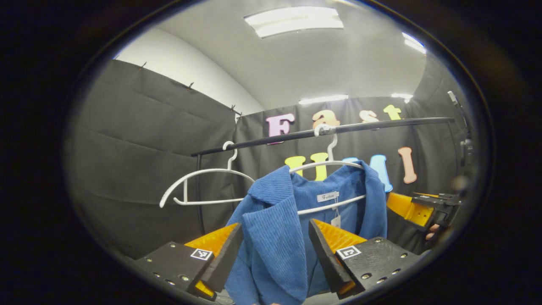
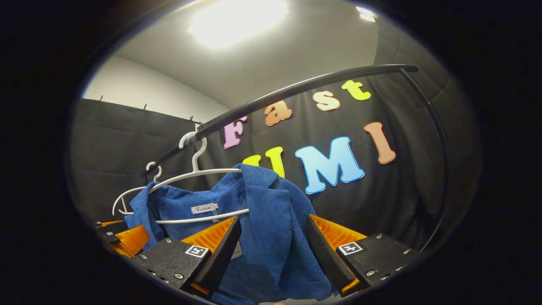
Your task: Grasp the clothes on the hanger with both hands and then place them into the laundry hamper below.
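The shirt [image 1: 275, 228] hangs on a white hanger [image 1: 328, 163] hooked over the rail [image 1: 322, 131]. We see each front panel lying between one tool's spread fingers: the left tool [image 1: 275, 254] straddles one lapel, the right tool [image 2: 271, 250] the other, both released and not yet pressing the cloth. We judge this paired placement lets both sides lift off the hanger together. A bare hanger [image 1: 199, 186] hangs farther along the rail. The hamper below the rail is out of sight.
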### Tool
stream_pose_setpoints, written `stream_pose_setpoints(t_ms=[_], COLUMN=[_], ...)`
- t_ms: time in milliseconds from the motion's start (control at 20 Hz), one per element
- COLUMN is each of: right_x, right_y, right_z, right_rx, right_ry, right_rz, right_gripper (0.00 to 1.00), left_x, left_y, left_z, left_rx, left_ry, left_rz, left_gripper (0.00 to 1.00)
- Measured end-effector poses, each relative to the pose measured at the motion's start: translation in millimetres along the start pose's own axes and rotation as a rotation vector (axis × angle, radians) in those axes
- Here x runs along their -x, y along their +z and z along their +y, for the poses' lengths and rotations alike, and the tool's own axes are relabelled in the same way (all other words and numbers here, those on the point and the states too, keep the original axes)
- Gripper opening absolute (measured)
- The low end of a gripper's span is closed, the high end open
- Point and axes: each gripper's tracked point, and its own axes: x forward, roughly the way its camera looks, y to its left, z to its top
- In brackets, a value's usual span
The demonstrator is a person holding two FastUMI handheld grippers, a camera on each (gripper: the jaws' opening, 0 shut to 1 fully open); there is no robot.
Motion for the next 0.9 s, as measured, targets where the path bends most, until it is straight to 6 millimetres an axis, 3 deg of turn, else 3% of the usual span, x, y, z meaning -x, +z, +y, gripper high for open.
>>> stream_pose_setpoints(t_ms=[150, 200, 350, 400, 450, 500, 600, 700, 900], right_x=[-19, -24, -40, -44, -50, -55, -62, -68, -71], right_y=[-5, -6, -12, -14, -17, -21, -27, -31, -31], right_z=[2, 5, 5, 4, 2, 3, 1, -1, 0], right_rx=[-0.002, -0.002, 0.02, 0.03, 0.035, 0.037, 0.037, 0.031, 0.021], right_ry=[0.031, 0.048, 0.06, 0.05, 0.044, 0.04, 0.036, 0.031, 0.047], right_rz=[-0.002, -0.006, -0.004, -0.003, 0.0, 0.007, 0.02, 0.027, 0.021], right_gripper=[0.95, 0.95, 0.95, 0.95, 0.95, 0.95, 0.95, 0.95, 0.9], left_x=[-11, -15, -28, -31, -35, -38, -43, -45, -47], left_y=[-12, -16, -20, -23, -25, -27, -31, -35, -36], left_z=[-1, -1, 1, 1, 0, 0, -1, 0, 3], left_rx=[0.012, 0.008, 0.01, 0.011, 0.008, 0.003, -0.014, -0.029, -0.046], left_ry=[0.013, 0.021, 0.041, 0.045, 0.051, 0.056, 0.065, 0.075, 0.098], left_rz=[0.015, 0.021, 0.013, 0.015, 0.019, 0.022, 0.03, 0.038, 0.041], left_gripper=[0.96, 0.9, 0.9, 0.96, 0.96, 0.9, 0.9, 0.96, 0.81])
